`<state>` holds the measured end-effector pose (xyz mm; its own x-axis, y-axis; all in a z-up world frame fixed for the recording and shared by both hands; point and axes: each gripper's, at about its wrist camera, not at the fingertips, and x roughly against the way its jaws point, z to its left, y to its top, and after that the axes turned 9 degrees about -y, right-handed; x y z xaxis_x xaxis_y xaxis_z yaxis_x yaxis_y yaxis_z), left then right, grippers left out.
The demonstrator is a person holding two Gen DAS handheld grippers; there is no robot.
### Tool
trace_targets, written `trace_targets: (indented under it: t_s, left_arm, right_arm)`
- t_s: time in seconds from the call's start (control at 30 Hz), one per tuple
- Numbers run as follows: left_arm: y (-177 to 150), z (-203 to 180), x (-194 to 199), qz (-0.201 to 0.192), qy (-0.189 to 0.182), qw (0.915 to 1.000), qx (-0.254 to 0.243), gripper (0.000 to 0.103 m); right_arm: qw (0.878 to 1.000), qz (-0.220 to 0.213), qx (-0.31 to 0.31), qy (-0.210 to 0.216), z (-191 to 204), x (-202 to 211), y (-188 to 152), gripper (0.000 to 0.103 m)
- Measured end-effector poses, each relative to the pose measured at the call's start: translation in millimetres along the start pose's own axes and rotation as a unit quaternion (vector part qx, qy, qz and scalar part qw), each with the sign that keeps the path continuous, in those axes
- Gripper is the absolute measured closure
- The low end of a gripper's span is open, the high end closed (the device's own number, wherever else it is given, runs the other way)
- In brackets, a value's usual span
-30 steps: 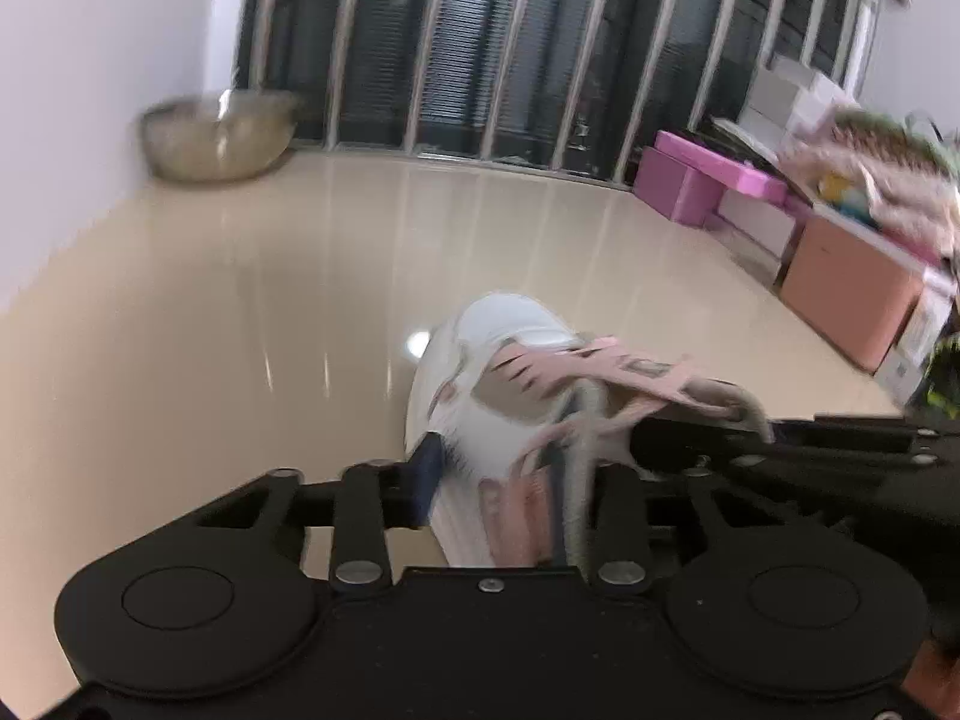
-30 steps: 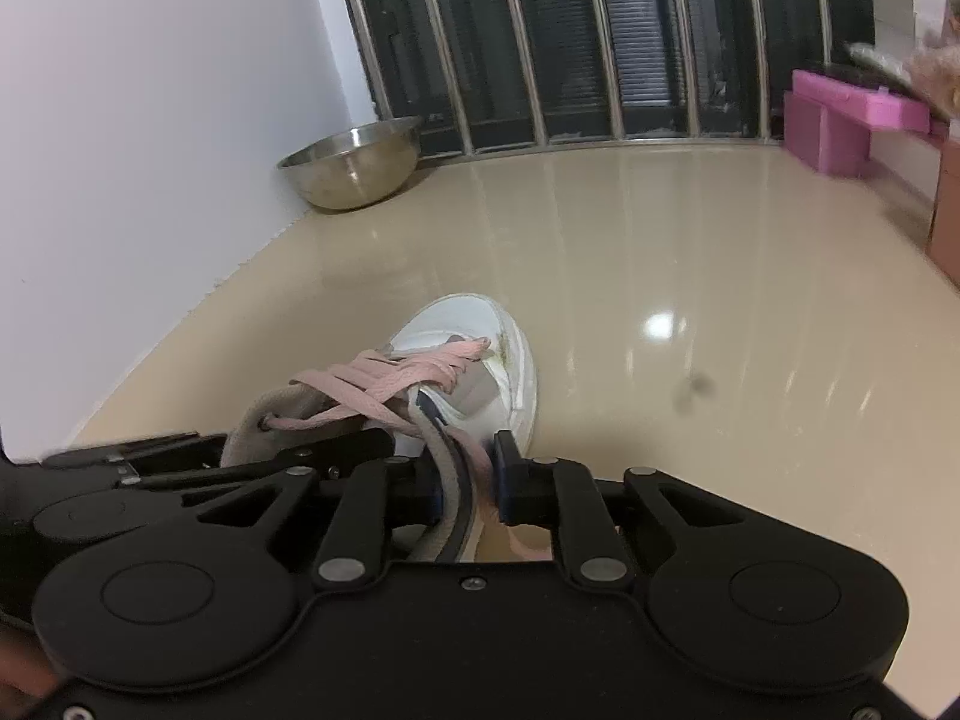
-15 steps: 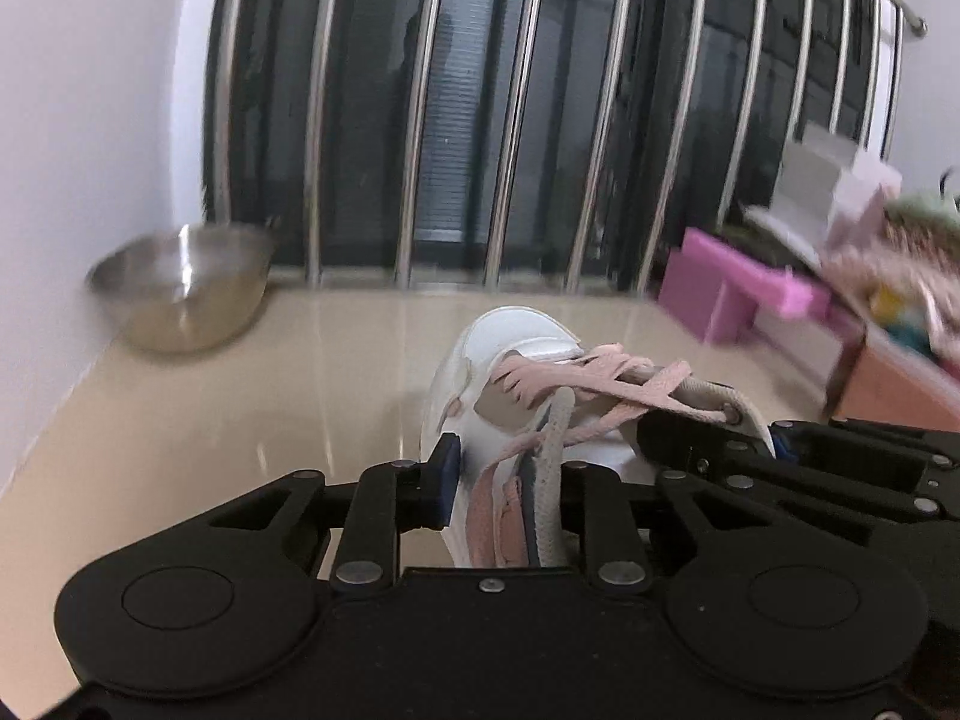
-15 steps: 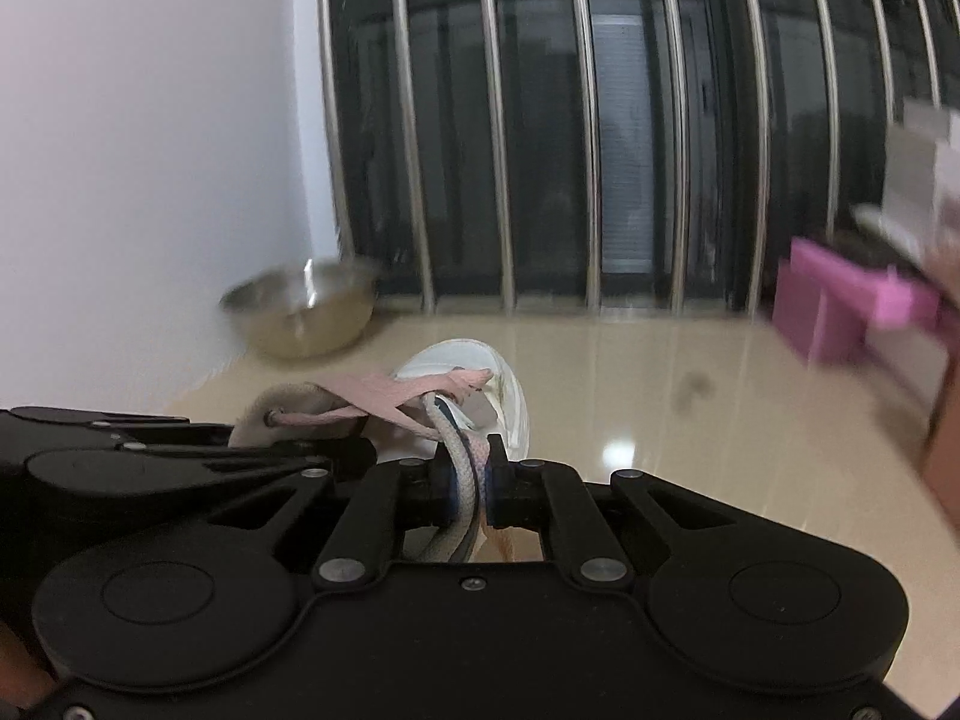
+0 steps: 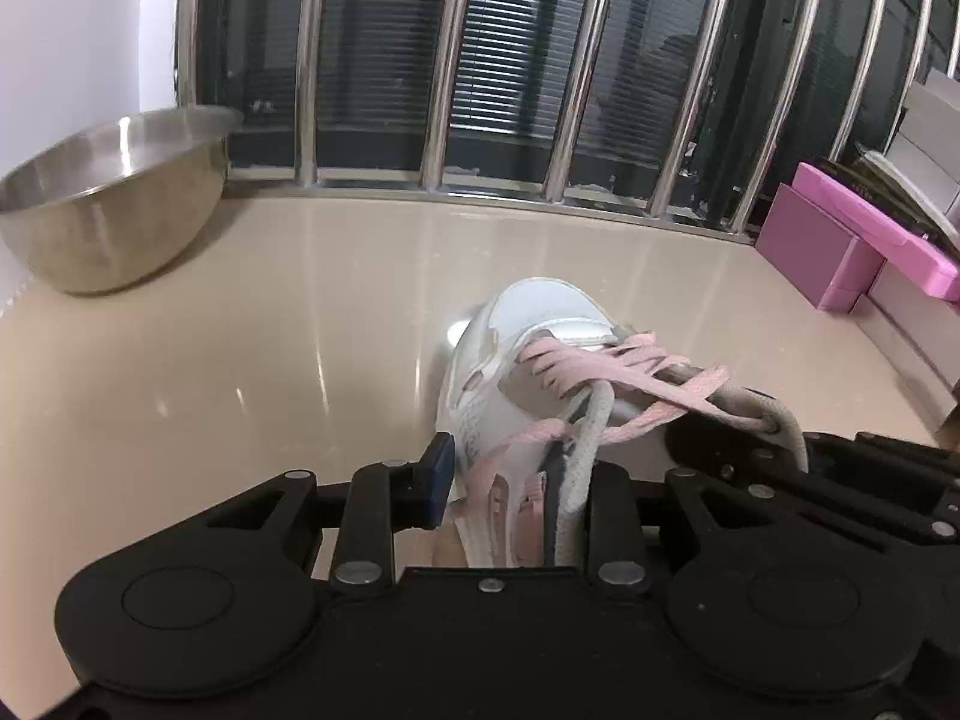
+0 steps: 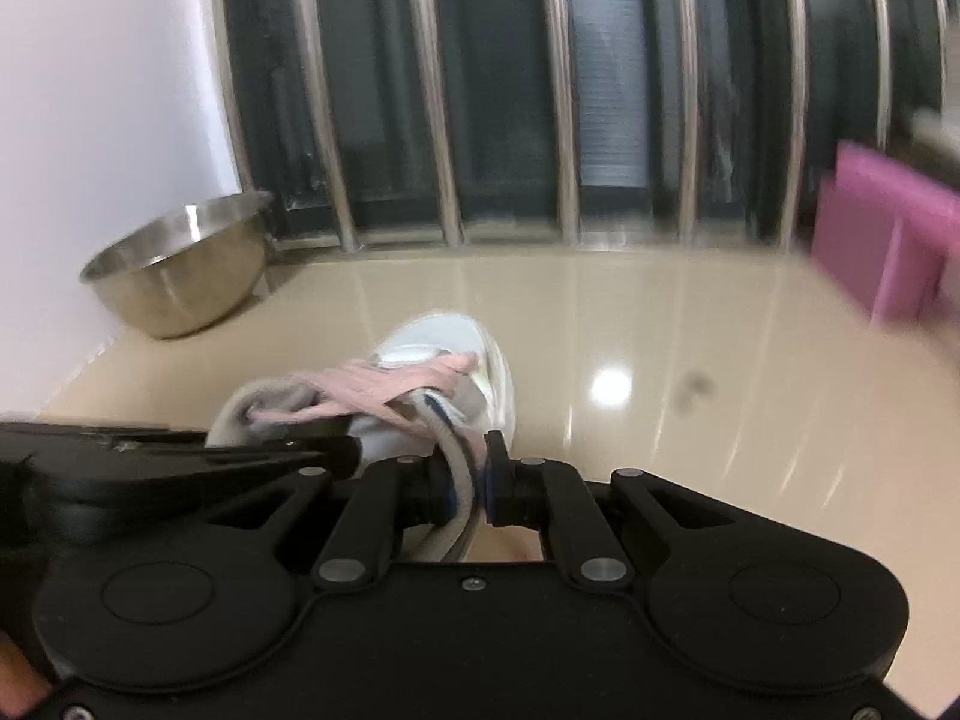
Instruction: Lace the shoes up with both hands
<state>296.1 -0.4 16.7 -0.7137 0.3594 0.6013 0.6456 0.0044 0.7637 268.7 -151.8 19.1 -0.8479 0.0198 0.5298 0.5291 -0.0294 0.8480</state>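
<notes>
Shoe: a white sneaker [image 5: 528, 324] with pink laces [image 5: 606, 360] is sitting between both tools above the glossy beige floor [image 5: 240, 360], toe pointing toward the barred window
Left gripper [image 5: 510, 480]: its jaws have just been opening a little; they are bracketing the sneaker's heel side, the blue pad [image 5: 438, 477] at the shoe's left wall; firm pressing cannot be told
Right gripper [image 6: 468, 480]: jaws nearly together, pinching a grey-white cord [image 6: 456, 468] at the shoe's collar
Blocking the view: each tool's black body is filling the lower frame and hiding the shoe's rear
Left of shoe: a steel bowl [image 5: 114, 204] is resting by the white wall [image 5: 72, 30]
Ahead: metal bars [image 5: 444, 60] are standing before dark blinds
Right of shoe: magenta boxes [image 5: 840, 246] are sitting by the wall
</notes>
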Motion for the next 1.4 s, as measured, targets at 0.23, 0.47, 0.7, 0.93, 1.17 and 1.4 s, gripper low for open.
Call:
trace_targets:
  t_s: [0.23, 0.47, 0.7, 0.93, 1.17, 1.4]
  left_arm:
    - [3, 2, 4, 0.012, 0.009, 0.9998, -0.009, 0.072]
    - [0, -17, 61, 0.023, 0.009, 0.9994, -0.024, 0.067]
    - [14, -21, 36, 0.02, 0.059, 0.9979, -0.016, 0.064]
    - [2, -13, 46, 0.093, 0.057, 0.9919, 0.066, 0.036]
    - [22, -25, 64, 0.146, 0.072, 0.9855, 0.05, 0.041]
    - [30, -35, 144, 0.035, 0.017, 0.9986, 0.035, 0.031]
  right_arm:
    - [1.0, 0.007, -0.002, -0.004, 2, -6, 4, 0.094]
    - [0.998, 0.03, 0.031, 0.051, 0, 52, 11, 0.081]
    - [0.999, 0.006, -0.015, 0.051, -3, 44, 8, 0.09]
    - [0.976, 0.111, -0.118, 0.145, -44, 33, 7, 0.051]
    - [0.988, 0.064, -0.092, 0.105, -29, 45, 9, 0.082]
    - [0.993, 0.034, -0.087, 0.071, -10, 36, 10, 0.083]
